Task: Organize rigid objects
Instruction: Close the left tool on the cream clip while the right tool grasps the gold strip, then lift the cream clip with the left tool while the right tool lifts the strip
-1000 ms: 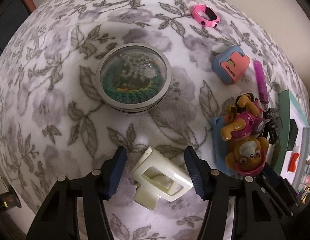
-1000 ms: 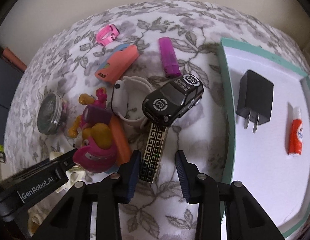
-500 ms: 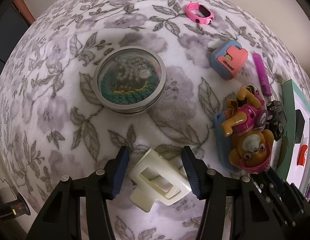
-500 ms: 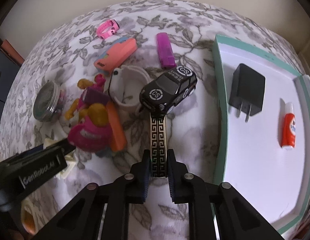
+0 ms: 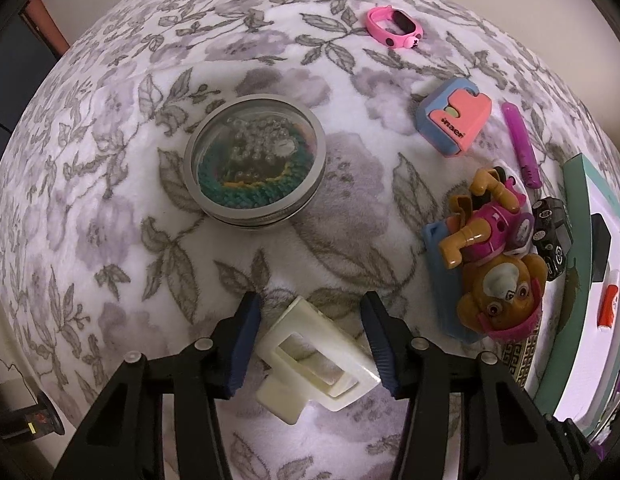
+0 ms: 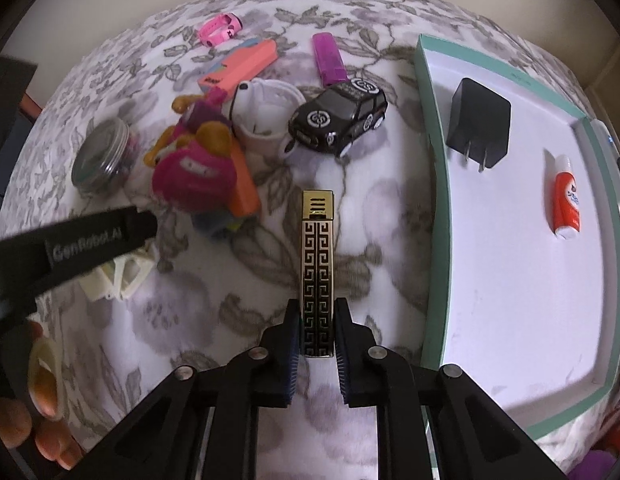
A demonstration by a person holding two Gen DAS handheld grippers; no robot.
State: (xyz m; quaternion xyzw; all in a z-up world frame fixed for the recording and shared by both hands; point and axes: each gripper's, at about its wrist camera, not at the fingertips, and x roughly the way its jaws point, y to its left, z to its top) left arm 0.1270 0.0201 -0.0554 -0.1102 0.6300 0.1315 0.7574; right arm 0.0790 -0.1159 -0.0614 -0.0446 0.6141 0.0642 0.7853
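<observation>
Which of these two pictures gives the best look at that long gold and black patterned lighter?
The right wrist view. There the gold and black lighter shows whole and central, its near end clamped in the right gripper. In the left wrist view only a patterned corner peeks out beneath the puppy toy.

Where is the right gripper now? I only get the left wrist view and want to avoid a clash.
Observer: The right gripper is shut on the near end of the gold-and-black lighter.
Operator: What's lying in the tray?
Observer: On the teal tray there is a black charger and a red-and-white tube, lying apart.
Operator: Anything hidden behind the dog toy?
Observer: A white strap curls between the dog toy and the black toy car.
</observation>
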